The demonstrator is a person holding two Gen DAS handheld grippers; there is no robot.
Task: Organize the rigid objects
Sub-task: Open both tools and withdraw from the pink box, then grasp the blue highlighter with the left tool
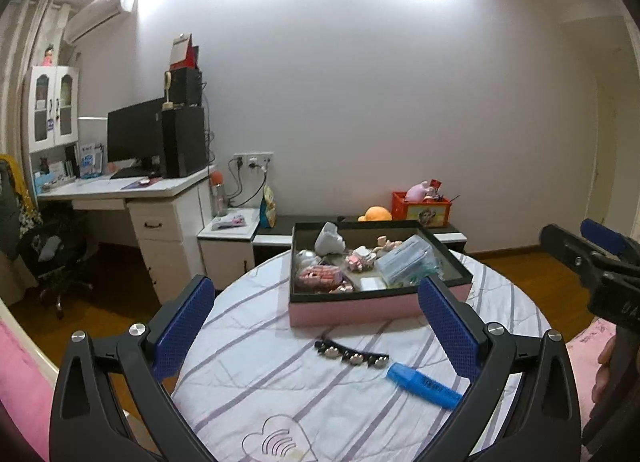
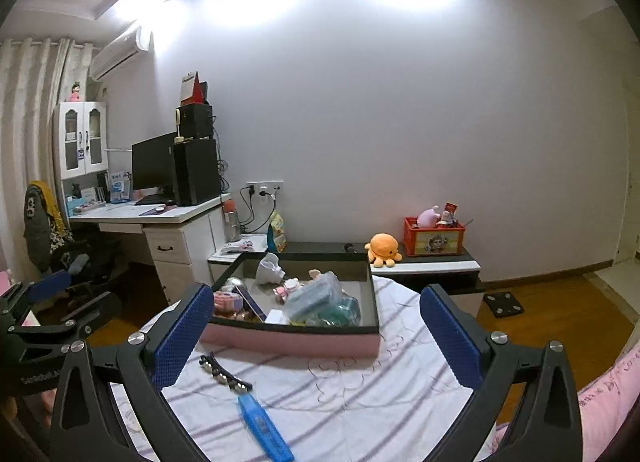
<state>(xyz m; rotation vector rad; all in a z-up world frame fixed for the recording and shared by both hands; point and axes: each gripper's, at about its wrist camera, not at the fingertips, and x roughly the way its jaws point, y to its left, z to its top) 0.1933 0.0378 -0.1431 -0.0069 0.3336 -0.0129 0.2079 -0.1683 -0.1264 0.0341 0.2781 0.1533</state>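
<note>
Left tool point(image 1: 316, 322) spread wide and empty above the round table point(image 1: 248, 346), right tool point(image 2: 316, 330) likewise wide, blue highlighter point(image 1: 423, 384) and studded hair clip point(image 1: 352, 356) near the table's near edge below both, pink box point(image 1: 360, 308) of oddments toward the far edge

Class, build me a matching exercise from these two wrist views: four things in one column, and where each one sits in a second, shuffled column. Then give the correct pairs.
Things
1. blue highlighter
2. black hair clip
3. pack of face masks
4. orange plush octopus

Places
A. inside the pink box
B. on the low cabinet by the wall
C. on the striped cloth, between the box and the highlighter
D. on the striped cloth, nearest the cameras

Pairs: 1-D, 2-C, 3-A, 4-B
</note>
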